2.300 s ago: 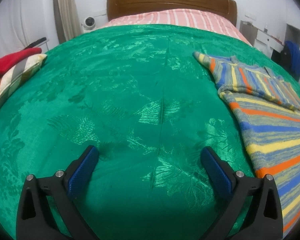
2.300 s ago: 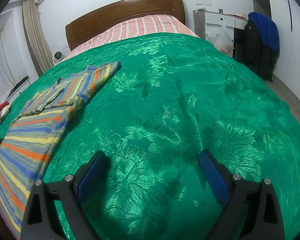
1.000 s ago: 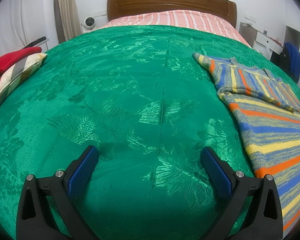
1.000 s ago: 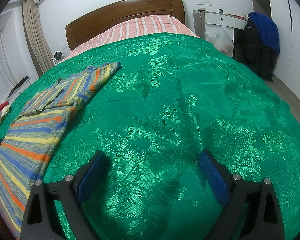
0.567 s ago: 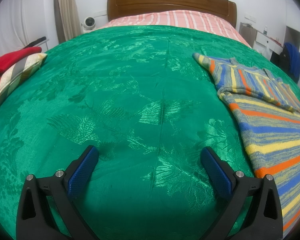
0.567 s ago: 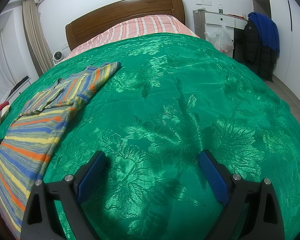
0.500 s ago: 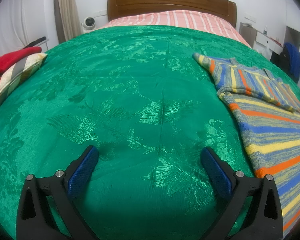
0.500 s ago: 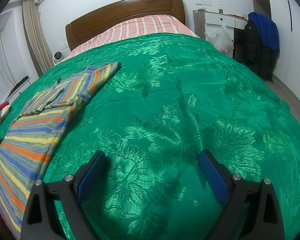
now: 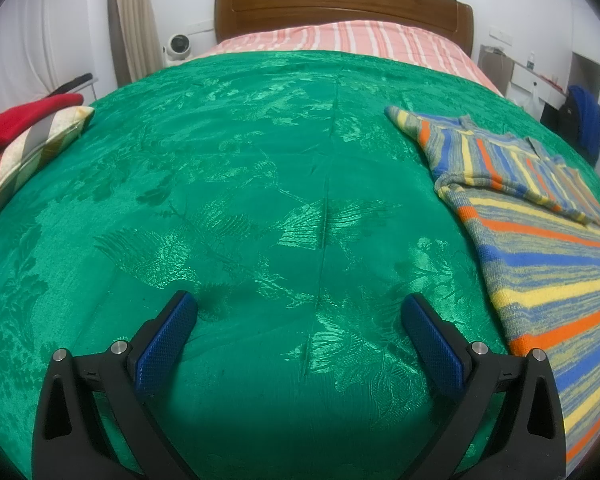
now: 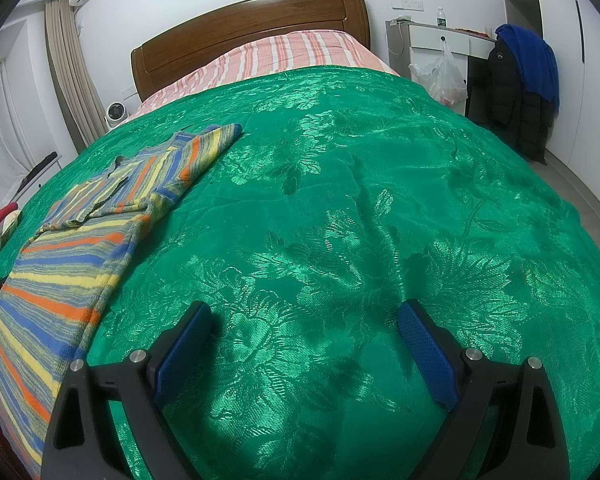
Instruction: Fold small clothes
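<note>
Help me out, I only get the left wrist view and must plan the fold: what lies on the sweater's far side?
Observer: Only bare green cover right of the sweater, out to the bed's edge.
Operator: Is the right gripper holding anything?
Observer: No, the right gripper is open and empty over the cover.
Operator: Anything past that edge?
Observer: A dark jacket with a blue garment over it, beside a white desk.
</note>
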Tool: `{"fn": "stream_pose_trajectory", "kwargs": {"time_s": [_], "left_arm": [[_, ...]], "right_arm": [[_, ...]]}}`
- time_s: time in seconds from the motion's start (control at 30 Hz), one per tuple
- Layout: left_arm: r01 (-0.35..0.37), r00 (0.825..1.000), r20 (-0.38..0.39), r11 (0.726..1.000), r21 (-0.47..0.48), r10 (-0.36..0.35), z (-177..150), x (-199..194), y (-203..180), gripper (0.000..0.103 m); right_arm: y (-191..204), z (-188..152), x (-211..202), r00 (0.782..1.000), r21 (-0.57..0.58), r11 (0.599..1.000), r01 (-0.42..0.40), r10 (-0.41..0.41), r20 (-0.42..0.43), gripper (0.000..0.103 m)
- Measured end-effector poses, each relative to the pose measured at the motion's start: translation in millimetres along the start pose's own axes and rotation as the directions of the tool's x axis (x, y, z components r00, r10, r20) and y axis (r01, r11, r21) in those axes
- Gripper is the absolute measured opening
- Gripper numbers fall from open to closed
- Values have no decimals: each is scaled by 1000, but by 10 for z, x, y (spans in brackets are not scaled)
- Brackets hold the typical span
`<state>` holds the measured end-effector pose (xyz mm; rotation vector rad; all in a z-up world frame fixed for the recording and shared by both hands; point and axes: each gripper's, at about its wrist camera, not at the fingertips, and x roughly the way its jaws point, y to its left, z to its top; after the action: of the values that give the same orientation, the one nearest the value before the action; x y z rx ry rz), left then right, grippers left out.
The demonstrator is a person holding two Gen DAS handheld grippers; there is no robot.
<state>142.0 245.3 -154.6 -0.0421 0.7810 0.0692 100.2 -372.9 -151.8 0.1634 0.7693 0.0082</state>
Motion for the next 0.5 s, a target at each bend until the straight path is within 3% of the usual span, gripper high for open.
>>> {"fn": "stream_pose_trajectory", "kwargs": {"time_s": [0.37, 0.5], "left_arm": [[3, 1000, 3, 1000, -2, -3, -1, 5, 2, 103], [45, 999, 2, 998, -37, -45, 4, 33, 70, 103]], "right_arm": [[1, -1, 1, 1000, 0, 1000, 0, 0, 0, 94], [-22, -12, -8, 1000, 8, 1000, -17, 17, 16, 94]]}}
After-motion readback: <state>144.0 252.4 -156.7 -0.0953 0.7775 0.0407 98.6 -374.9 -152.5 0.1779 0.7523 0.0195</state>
